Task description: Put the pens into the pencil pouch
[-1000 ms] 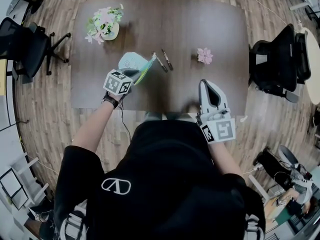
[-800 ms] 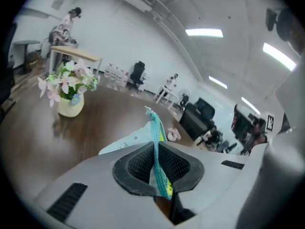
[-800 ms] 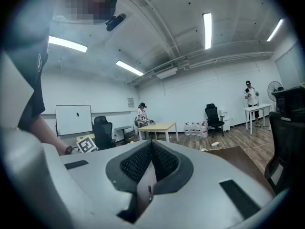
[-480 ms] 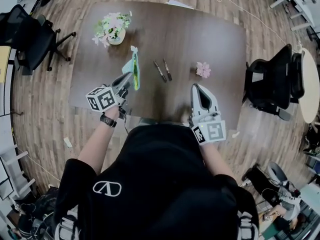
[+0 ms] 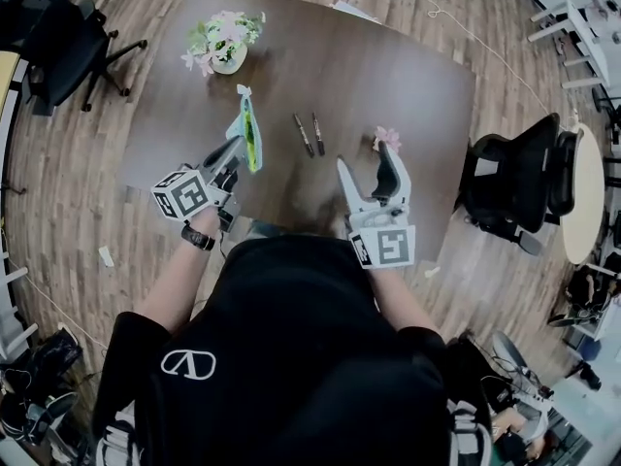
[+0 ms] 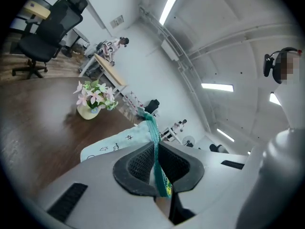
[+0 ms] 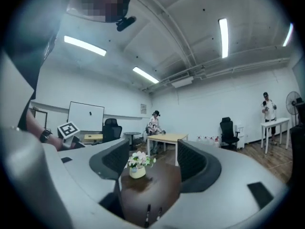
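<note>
- While the left gripper [image 5: 237, 148] holds the pencil pouch [image 5: 249, 132], its fingers [image 6: 136, 163] are pressed together on the pouch's teal zipper edge, which runs straight between them in the left gripper view.
- Pale blue-green with small doodles, the pouch sticks out past the fingertips and is held on edge over the table [image 5: 388, 66].
- Two pens [image 5: 305, 135] lie side by side on the table at 3 o'clock from the pouch. They are outside the pouch and neither gripper touches them.
- At 5 o'clock from the pens hovers the right gripper [image 5: 366, 159]. Its fingers have just been opening and now stand spread wide, with nothing between them.
- A small pink flower [image 5: 390, 136] lies at 3 o'clock from the pens, just beside the right gripper's fingertip.
- A vase of flowers [image 5: 225, 49] stands at 11 o'clock from the pouch, well apart from the pens.
- One office chair [image 5: 58, 37] stands off the table at 10 o'clock.
</note>
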`<act>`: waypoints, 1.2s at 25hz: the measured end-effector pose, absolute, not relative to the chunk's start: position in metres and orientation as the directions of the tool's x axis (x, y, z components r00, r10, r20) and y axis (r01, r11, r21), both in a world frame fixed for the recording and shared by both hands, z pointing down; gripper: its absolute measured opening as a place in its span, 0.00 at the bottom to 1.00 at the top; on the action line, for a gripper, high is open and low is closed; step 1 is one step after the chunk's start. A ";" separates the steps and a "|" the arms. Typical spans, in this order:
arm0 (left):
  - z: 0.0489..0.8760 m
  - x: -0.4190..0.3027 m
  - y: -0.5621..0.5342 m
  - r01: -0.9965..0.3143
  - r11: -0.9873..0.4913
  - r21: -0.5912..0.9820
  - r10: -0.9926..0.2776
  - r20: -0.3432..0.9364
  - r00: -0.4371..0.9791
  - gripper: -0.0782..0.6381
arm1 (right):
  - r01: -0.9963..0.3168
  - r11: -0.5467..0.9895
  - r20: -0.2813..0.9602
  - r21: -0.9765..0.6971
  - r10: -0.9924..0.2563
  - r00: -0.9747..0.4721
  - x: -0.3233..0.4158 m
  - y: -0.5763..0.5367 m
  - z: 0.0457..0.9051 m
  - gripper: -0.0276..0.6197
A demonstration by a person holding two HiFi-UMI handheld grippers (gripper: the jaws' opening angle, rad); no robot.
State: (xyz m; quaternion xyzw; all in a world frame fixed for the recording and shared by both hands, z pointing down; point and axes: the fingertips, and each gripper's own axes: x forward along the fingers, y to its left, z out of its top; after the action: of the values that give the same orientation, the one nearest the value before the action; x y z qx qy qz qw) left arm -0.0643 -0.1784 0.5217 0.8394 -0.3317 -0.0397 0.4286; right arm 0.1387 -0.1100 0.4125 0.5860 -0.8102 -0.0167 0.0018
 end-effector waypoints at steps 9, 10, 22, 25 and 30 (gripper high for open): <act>0.518 -0.068 -0.172 -0.517 -0.396 0.759 -0.618 0.197 0.762 0.15 | -0.955 0.263 0.002 0.137 -0.964 -0.266 0.145 -0.154 0.414 0.50; 0.518 -0.068 -0.171 -0.518 -0.393 0.760 -0.619 0.198 0.760 0.15 | -0.952 0.274 0.054 0.135 -0.961 -0.269 0.145 -0.164 0.427 0.50; 0.540 -0.084 -0.152 -0.537 -0.323 0.779 -0.642 0.237 0.729 0.15 | -0.921 0.388 0.748 -0.040 -0.599 -0.285 0.133 -0.263 0.672 0.40; 0.548 -0.093 -0.145 -0.550 -0.298 0.781 -0.655 0.252 0.713 0.15 | -0.926 0.368 0.836 -0.088 -0.478 -0.269 0.131 -0.261 0.720 0.38; 0.556 -0.105 -0.139 -0.561 -0.270 0.783 -0.668 0.267 0.695 0.15 | -0.933 0.333 0.925 -0.137 -0.294 -0.241 0.133 -0.249 0.780 0.32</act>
State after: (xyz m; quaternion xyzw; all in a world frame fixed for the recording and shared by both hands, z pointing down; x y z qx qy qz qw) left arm -0.1045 -0.1394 0.5563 0.7948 -0.3864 -0.0576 0.4643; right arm 0.1329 -0.2494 0.7800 0.4417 -0.6945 0.3719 0.4294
